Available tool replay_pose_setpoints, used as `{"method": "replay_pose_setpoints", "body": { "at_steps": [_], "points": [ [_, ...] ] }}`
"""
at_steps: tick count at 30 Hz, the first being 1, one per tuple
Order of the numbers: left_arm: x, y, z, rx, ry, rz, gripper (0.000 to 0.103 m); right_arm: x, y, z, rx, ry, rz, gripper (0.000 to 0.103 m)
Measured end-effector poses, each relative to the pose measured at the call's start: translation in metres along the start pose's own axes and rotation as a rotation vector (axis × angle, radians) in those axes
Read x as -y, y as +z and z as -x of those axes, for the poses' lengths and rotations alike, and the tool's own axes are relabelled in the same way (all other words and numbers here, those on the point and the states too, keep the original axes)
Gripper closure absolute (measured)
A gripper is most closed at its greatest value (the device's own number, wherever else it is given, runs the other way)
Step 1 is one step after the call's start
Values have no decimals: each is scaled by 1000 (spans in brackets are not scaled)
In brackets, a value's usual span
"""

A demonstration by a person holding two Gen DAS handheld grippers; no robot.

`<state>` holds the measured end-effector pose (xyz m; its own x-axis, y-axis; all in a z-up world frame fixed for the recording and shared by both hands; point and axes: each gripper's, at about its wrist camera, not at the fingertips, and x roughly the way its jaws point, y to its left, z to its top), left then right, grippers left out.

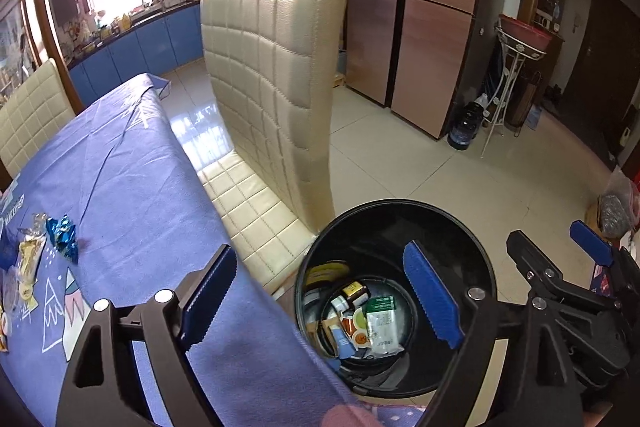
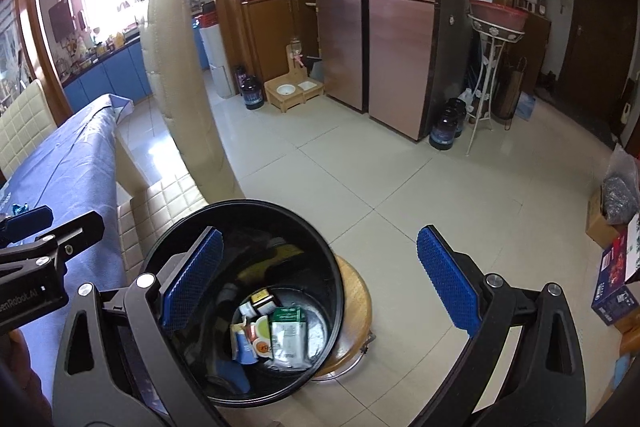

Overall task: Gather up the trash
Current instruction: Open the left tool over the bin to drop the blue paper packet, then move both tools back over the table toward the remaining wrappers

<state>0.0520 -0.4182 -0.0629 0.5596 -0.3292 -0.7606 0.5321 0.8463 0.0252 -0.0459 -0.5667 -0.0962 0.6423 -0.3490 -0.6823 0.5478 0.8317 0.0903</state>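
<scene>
A black round bin (image 1: 486, 263) stands beside the table on a wooden stool (image 2: 356, 301). It holds several pieces of trash, among them a green-and-white packet (image 1: 382, 323) (image 2: 288, 333) and small bottles. My left gripper (image 1: 320, 301) is open and empty, over the table edge and the bin's left rim. My right gripper (image 2: 320, 283) is open and empty above the bin's right side; it also shows in the left wrist view (image 1: 560, 267). Loose wrappers, one shiny blue (image 1: 64, 237), lie on the blue tablecloth (image 1: 132, 167) at the far left.
A cream quilted chair (image 1: 272, 75) stands between table and bin. A second cream chair (image 1: 32, 107) is at the table's far side. Tiled floor (image 2: 400, 179) stretches to a copper fridge (image 2: 384, 7), a white plant stand (image 2: 488, 67), dark jugs and boxes (image 2: 616, 291) at right.
</scene>
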Motion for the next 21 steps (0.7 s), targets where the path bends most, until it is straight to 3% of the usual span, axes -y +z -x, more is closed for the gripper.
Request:
{"method": "replay_pose_setpoints", "body": {
  "at_steps": [9, 21],
  "points": [
    [-68, -15, 22, 21, 96, 97, 20, -61, -1, 13, 7, 98, 82, 6],
    [-189, -48, 66, 58, 228, 248, 20, -197, -12, 39, 33, 239, 255, 6]
  ]
}}
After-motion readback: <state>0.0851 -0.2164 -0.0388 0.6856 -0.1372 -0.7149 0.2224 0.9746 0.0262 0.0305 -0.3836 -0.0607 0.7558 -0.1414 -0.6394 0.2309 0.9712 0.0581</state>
